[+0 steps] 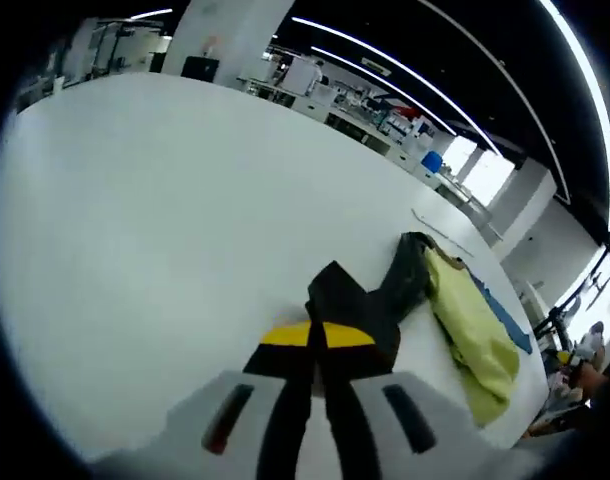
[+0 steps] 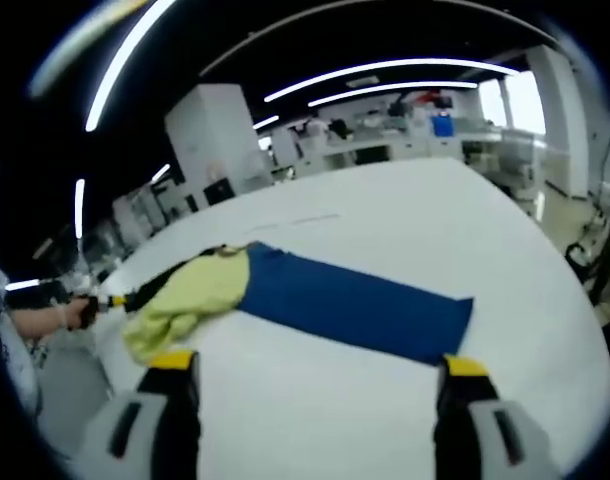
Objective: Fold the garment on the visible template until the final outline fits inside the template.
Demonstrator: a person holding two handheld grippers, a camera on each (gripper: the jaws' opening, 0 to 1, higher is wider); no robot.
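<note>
So the big white table (image 2: 385,400) has the blue template (image 2: 355,300) lying flat on it, with the yellow-green garment (image 2: 190,290) bunched at the template's far end. My right gripper (image 2: 315,375) hangs wide open just short of the template, and my left gripper (image 1: 318,340) is pinched closed on nothing.

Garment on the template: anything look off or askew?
Yes. The yellow-green garment is bunched in a heap at one end of the blue template, spilling past its edge onto the white table rather than lying flat inside the outline. A dark part trails from the heap. The rest of the template is bare.
</note>
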